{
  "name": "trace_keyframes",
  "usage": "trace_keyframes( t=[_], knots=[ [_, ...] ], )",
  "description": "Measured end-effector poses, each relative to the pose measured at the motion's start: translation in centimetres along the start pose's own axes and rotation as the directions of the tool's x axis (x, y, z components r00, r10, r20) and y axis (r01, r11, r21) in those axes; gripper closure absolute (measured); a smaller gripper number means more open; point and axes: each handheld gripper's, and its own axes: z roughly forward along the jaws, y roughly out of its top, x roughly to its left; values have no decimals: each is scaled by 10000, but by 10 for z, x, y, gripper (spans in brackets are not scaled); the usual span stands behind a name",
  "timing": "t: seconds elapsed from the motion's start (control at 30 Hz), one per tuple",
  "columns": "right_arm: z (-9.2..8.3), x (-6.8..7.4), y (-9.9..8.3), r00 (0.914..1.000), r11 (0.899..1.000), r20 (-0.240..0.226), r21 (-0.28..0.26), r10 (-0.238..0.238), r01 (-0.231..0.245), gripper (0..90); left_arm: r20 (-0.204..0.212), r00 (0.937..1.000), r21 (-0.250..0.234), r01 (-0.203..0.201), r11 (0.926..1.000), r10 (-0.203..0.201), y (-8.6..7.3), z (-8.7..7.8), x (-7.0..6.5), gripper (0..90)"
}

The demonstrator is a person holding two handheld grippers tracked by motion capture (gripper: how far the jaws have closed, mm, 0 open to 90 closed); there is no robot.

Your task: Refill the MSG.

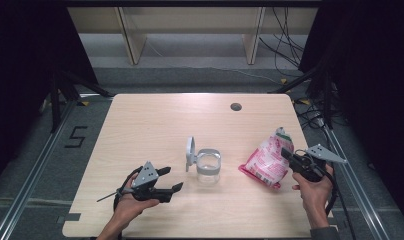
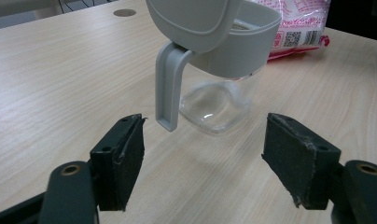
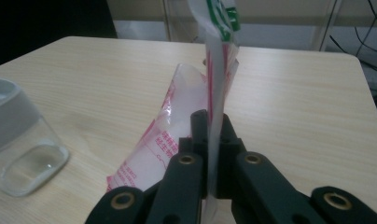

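Observation:
A clear plastic jar [image 1: 208,168] with a grey collar and a flipped-up grey lid [image 1: 190,151] stands mid-table. In the left gripper view the jar [image 2: 219,88] sits just beyond my open jaws, its hinge strap hanging toward them. My left gripper [image 1: 172,179] rests on the table to the jar's left, nothing between its pads [image 2: 126,154]. A pink-and-white plastic bag [image 1: 266,161] lies right of the jar. My right gripper [image 1: 286,155] is shut on the bag's edge; in the right gripper view the bag [image 3: 186,121] rises upright from the pinched jaws [image 3: 213,140].
The light wooden table [image 1: 155,120] has a round cable hole [image 1: 235,106] at the back right. Beyond the far edge are wooden shelf legs and loose cables on the floor. A metal rail runs along each side of the table.

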Motion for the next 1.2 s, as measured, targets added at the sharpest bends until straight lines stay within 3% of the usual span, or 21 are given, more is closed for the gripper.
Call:
trace_keyframes(
  t=[0.03,0.1,0.13,0.3,0.43,0.47,0.5,0.7,0.73,0.77,0.83,0.9,1.07,1.2],
  knots=[
    [-1,3,4,9993,9993,-176,-158,-343,340,900,-94,9999,-98,59,9999,-60,0,0,0,294],
    [-1,5,6,9985,9984,-177,-257,-510,505,900,-158,9998,-124,95,9999,-97,0,-2,0,294],
    [-4,12,8,9994,9995,-180,-99,-287,285,900,-164,9999,-121,38,9999,-40,0,-2,0,293],
    [-6,24,16,9952,9956,-421,-347,-883,869,900,-81,9999,-120,-78,9999,77,0,-2,-3,290],
    [-8,32,20,9936,9939,-497,-478,-1016,993,900,-41,10000,-179,-57,9998,56,0,-2,-4,291],
    [-8,35,22,9924,9942,-699,-443,-1009,980,900,-47,10000,-166,-70,9998,69,0,-2,-3,291],
    [-9,37,24,9898,9916,-680,-431,-1249,1222,900,-55,10000,-159,-72,9998,71,0,-2,-3,291],
    [-10,46,32,9810,9844,-910,-555,-1712,1667,900,-29,10000,-109,-19,9999,18,0,-1,-6,290],
    [-11,49,33,9839,9868,-814,-418,-1593,1563,900,-8,10000,-182,10,9998,-11,0,-1,-7,291],
    [-11,50,36,9751,9788,-941,-612,-2008,1957,900,-26,10000,-288,-35,9996,35,0,-1,-7,295],
    [-11,53,37,9785,9832,-1020,-527,-1794,1748,900,-124,9999,-461,9,9989,-15,3,-3,-11,298],
    [-12,55,39,9755,9793,-949,-597,-1987,1936,900,-167,9998,-570,-62,9984,53,4,-3,-15,298],
    [-18,63,45,9765,9810,-1025,-625,-1894,1837,900,139,9998,-676,-150,9976,159,5,-1,-28,293],
    [-21,63,51,9663,9703,-1076,-898,-2338,2248,900,380,9987,-532,-325,9981,345,4,4,-40,293]
  ],
)
